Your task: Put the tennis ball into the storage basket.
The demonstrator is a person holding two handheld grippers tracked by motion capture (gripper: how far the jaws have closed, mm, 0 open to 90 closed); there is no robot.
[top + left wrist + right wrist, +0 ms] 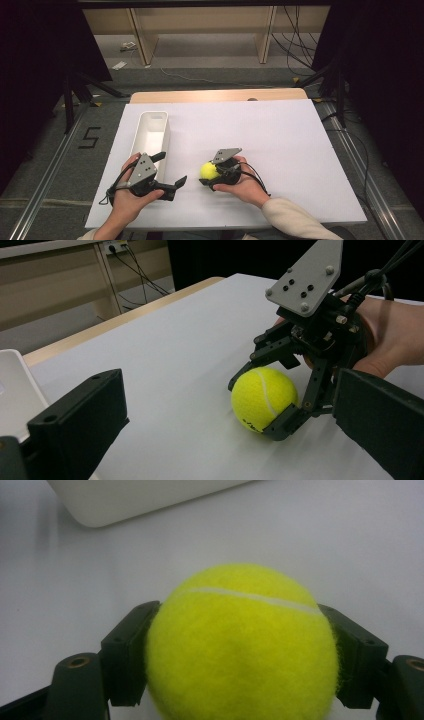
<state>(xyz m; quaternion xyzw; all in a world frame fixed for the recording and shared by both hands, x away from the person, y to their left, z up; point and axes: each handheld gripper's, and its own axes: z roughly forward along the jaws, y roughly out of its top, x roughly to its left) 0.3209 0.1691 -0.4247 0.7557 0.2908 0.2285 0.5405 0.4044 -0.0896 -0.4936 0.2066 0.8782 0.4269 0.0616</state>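
Tennis ball [208, 170] pinched in my right tongs [212, 176] on the table, ready to lift toward the white bin [150, 131]; left tongs [170, 172] wide open, empty, standing by.

Yellow tennis ball [208, 170] on white table; white seam on top.

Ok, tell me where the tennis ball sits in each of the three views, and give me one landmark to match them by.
High view: the tennis ball lies low and centre, between the jaws of the right gripper.
Left gripper view: the ball is right of centre, on the table.
Right gripper view: the ball is at the lower centre, a jaw pressing each side.
Shared landmark: the white bin.
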